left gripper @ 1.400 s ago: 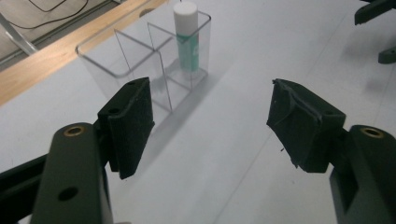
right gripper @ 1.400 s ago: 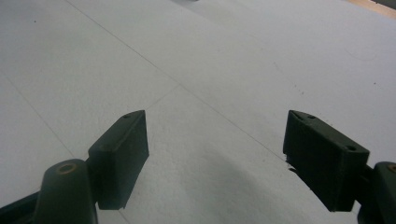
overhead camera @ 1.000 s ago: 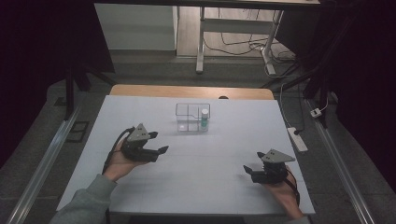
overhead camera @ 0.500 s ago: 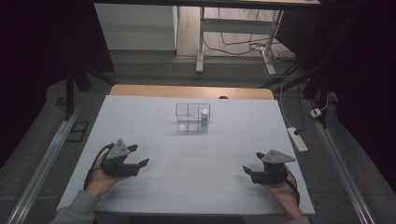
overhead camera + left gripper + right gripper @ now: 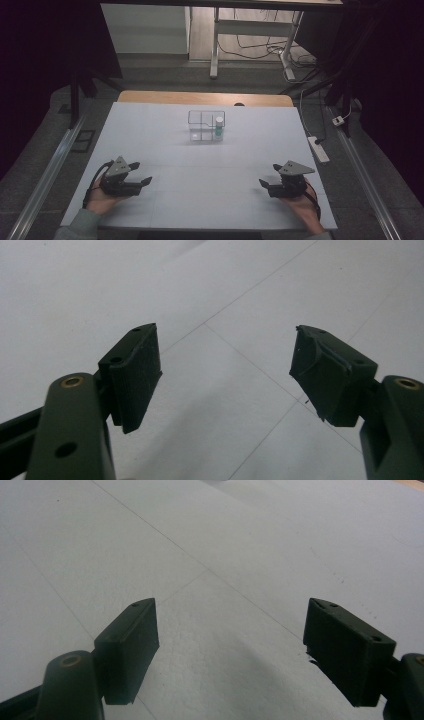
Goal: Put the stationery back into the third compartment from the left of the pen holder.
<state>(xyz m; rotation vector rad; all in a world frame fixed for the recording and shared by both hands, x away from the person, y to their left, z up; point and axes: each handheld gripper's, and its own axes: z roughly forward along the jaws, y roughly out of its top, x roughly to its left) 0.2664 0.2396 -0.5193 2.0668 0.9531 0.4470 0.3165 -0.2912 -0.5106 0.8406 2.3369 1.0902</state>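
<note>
Since the earlier frames the left gripper (image 5: pixel 139 172) has drawn back from mid-table toward the near left corner of the table (image 5: pixel 150 130), and it now sits low there in the person's left hand (image 5: pixel 102 197); the right gripper (image 5: pixel 266 186) rests at the near right edge as before, held in the right hand (image 5: pixel 300 205). Both grippers point inward toward the middle of the white surface, well apart from each other. From the left gripper view, its jaws stand wide apart with nothing between them, bare white tabletop and thin seam lines showing through the gap (image 5: pixel 227 370). From the right gripper view, those jaws are likewise spread wide and empty over the same plain surface (image 5: pixel 230 640). Farther up the table, near its centre line and well away from both grippers, stands a small clear compartment box (image 5: pixel 200 120). A small bottle with a white cap and green lower part (image 5: pixel 219 127) stands upright in its right-hand section. Something small and white (image 5: pixel 194 135) lies in a front left section; what it is cannot be told. Neither gripper touches the box.
</note>
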